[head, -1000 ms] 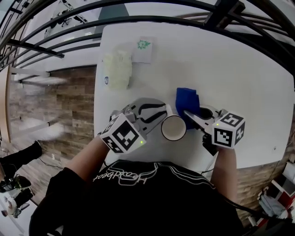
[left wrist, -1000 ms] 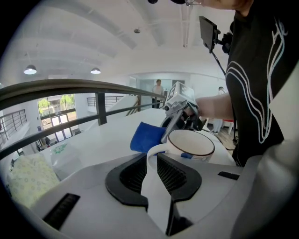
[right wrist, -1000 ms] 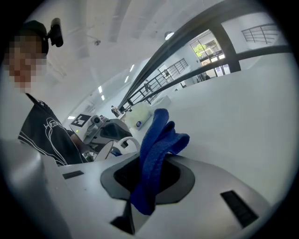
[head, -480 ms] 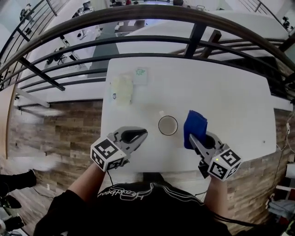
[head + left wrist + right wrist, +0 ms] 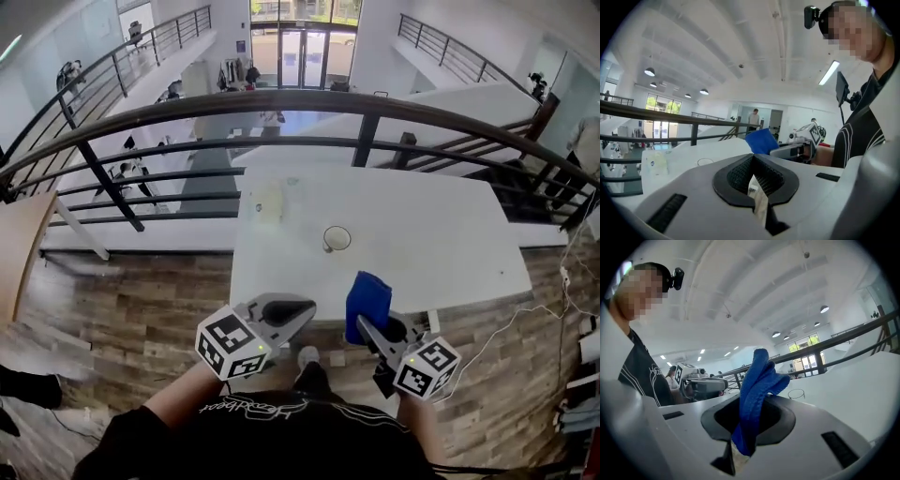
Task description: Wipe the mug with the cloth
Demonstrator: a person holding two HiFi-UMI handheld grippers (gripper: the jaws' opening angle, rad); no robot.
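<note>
The white worktop (image 5: 450,234) lies well apart from both claws, which hang near the person, short of its near edge, so any reach back is long and could arrive clumsily. The left claw (image 5: 305,307), whose jaws have just been closing, is shut on nothing and cannot steady anything until it reopens; the right claw (image 5: 364,323) grips the blue cloth (image 5: 367,292), whose free end stands loose and could slip out. The mug (image 5: 337,239) stands upright and unheld left of the worktop's middle, so a one-sided push could tip it.
</note>
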